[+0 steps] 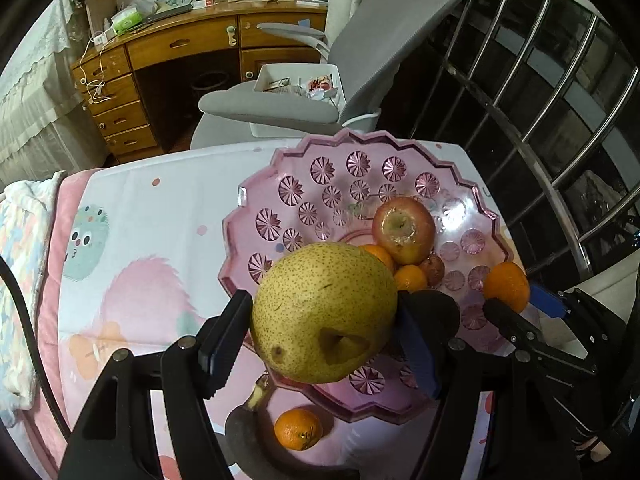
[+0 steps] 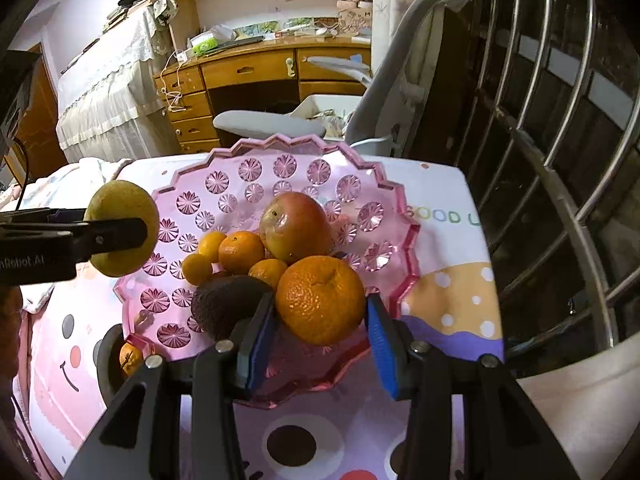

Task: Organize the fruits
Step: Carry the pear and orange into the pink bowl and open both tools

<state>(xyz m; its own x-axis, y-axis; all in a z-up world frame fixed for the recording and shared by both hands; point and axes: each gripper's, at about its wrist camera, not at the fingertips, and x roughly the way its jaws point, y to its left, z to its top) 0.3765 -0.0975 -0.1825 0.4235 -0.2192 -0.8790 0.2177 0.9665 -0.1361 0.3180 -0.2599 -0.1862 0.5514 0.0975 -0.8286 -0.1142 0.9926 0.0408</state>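
A yellow-green pear (image 1: pixel 320 312) hangs over the near left rim of the pink cut-glass bowl (image 1: pixel 236 232), with my left gripper (image 1: pixel 322 304) shut on it. My right gripper (image 2: pixel 320 304) is shut on a large orange (image 2: pixel 320 296) above the bowl's (image 2: pixel 412 240) near edge. In the bowl lie a red apple (image 2: pixel 296 226), several tangerines (image 2: pixel 240 250) and a dark avocado (image 2: pixel 228 304). The right wrist view shows the pear (image 2: pixel 120 200) and the left gripper (image 2: pixel 124 236) at far left. The left wrist view shows the orange (image 1: pixel 506 284) and the right gripper (image 1: pixel 512 296) at right.
A loose tangerine (image 1: pixel 298 428) and a dark banana (image 1: pixel 248 420) lie on the cartoon-print tablecloth (image 1: pixel 140 248) in front of the bowl. Behind the table are a grey chair (image 1: pixel 360 60) and a wooden desk (image 1: pixel 180 44). A metal railing (image 1: pixel 540 100) runs along the right.
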